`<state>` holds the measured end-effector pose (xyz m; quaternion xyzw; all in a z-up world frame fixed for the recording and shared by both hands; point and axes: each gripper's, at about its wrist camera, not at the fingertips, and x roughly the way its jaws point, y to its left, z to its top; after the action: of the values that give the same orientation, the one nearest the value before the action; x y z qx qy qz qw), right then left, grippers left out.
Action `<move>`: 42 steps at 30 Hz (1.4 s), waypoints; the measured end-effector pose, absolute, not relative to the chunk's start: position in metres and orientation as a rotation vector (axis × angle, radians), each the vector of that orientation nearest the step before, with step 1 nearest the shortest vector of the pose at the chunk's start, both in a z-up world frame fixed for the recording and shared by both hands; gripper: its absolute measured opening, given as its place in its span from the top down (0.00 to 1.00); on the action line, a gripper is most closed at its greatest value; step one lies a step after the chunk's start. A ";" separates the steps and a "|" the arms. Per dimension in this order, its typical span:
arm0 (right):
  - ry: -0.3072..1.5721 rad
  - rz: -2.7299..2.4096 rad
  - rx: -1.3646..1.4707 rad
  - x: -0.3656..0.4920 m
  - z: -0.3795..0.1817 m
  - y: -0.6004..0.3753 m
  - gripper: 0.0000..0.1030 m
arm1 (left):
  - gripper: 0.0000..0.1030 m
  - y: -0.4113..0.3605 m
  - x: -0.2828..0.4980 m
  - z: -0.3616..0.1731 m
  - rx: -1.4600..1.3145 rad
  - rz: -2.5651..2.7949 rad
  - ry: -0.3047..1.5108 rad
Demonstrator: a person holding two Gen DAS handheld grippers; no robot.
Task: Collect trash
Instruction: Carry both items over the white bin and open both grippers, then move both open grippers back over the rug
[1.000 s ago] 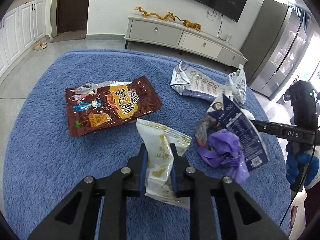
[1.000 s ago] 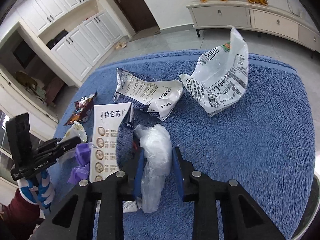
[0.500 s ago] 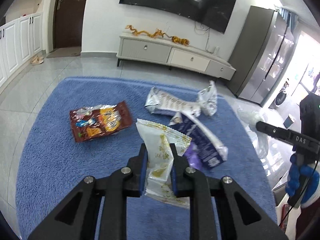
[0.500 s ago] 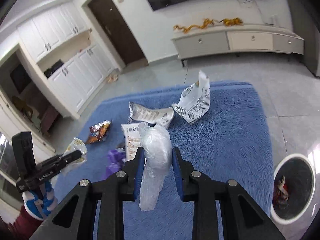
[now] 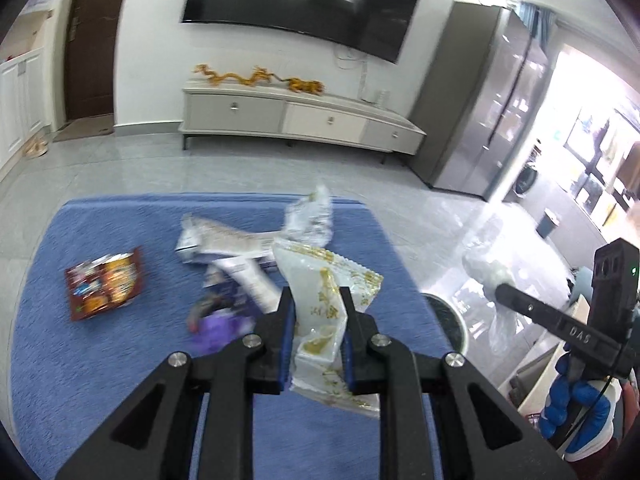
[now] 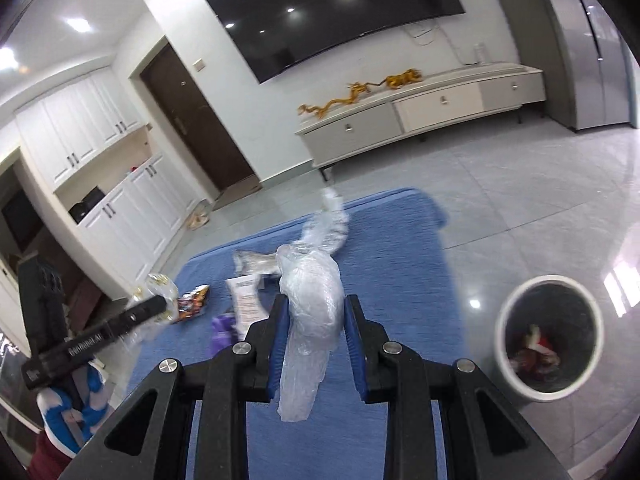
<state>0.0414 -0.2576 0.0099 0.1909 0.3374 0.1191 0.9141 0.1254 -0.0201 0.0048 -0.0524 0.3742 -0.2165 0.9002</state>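
My left gripper (image 5: 318, 300) is shut on a white and gold snack wrapper (image 5: 324, 280), held high above the blue rug (image 5: 100, 360). My right gripper (image 6: 314, 304) is shut on a crumpled clear plastic bag (image 6: 312, 292), also lifted above the rug. On the rug lie a brown snack bag (image 5: 104, 282), white wrappers (image 5: 224, 240), a purple scrap (image 5: 222, 326) and a crumpled white bag (image 5: 312, 216). A white round trash bin (image 6: 550, 336) with some litter inside stands on the tile floor right of the rug. The right gripper (image 5: 500, 290) shows at the right in the left wrist view.
A low TV cabinet (image 5: 300, 120) with gold dragon figures stands at the far wall under a large dark TV (image 5: 304, 4). White cupboards (image 6: 100, 184) and a dark door (image 6: 196, 124) are at the left. A blue-gloved hand (image 5: 576, 404) holds the right gripper. Grey tile floor surrounds the rug.
Both grippers have risen and pulled back from the rug with their wrappers still gripped. The rug's litter looks smaller and farther, and the bin has come into the right wrist view.
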 end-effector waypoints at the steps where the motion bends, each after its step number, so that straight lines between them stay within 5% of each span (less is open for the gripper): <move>1: 0.701 0.227 0.381 0.038 0.011 -0.271 0.75 | 0.82 -0.037 0.128 0.007 -0.093 -0.466 0.778; 9: 0.811 0.053 0.347 0.026 -0.002 -0.384 0.75 | 0.82 -0.184 0.159 -0.012 0.021 -0.624 0.888; 21: 1.095 -0.155 0.454 0.083 -0.119 -0.493 0.74 | 0.79 -0.380 0.213 -0.119 0.149 -0.758 1.140; 25: 1.147 -0.195 0.491 0.105 -0.152 -0.512 0.72 | 0.77 -0.402 0.234 -0.149 0.113 -0.776 1.213; 29: 1.164 -0.209 0.536 0.115 -0.171 -0.528 0.68 | 0.59 -0.412 0.247 -0.167 0.067 -0.781 1.253; 32: 1.161 -0.230 0.541 0.117 -0.171 -0.533 0.58 | 0.59 -0.415 0.247 -0.167 0.046 -0.803 1.249; 42: 1.063 -0.213 0.424 0.102 -0.102 -0.522 0.58 | 0.59 -0.363 0.224 -0.088 0.059 -0.777 1.045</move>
<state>0.1022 -0.5218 -0.1017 0.2003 0.5021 -0.1006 0.8352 0.2241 -0.3625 -0.0881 0.0275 0.4861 -0.3616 0.7951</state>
